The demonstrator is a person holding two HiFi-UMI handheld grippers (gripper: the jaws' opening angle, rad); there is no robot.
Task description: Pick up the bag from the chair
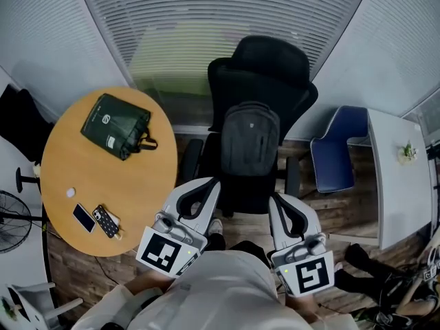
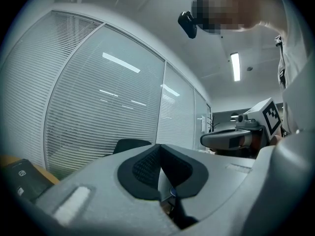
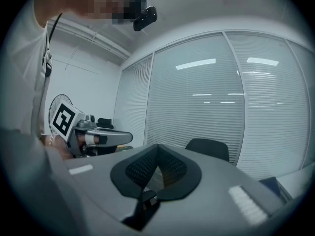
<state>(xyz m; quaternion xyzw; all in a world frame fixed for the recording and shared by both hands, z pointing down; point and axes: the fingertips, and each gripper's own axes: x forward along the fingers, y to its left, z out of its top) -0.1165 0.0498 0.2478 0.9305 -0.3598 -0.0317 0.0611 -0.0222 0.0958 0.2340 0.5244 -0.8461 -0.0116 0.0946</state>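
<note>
A dark grey backpack (image 1: 251, 147) stands upright on the seat of a black office chair (image 1: 269, 67), leaning on its backrest. My left gripper (image 1: 206, 184) is held in front of the chair's left side, jaws shut with nothing between them. My right gripper (image 1: 280, 203) is at the chair's front right, also shut and empty. Both stop short of the backpack. In the left gripper view the shut jaws (image 2: 158, 154) point level past the chair's headrest (image 2: 132, 144); the right gripper (image 2: 231, 139) shows beside them. The right gripper view shows its shut jaws (image 3: 156, 156) and the headrest (image 3: 209, 149).
A round wooden table (image 1: 137, 184) at left holds a dark green tote bag (image 1: 115, 126), two phones (image 1: 96, 218) and a small white object. A blue chair (image 1: 337, 150) and a white table (image 1: 402, 177) stand at right. Window blinds (image 1: 220, 26) run behind. A fan (image 1: 14, 222) is at far left.
</note>
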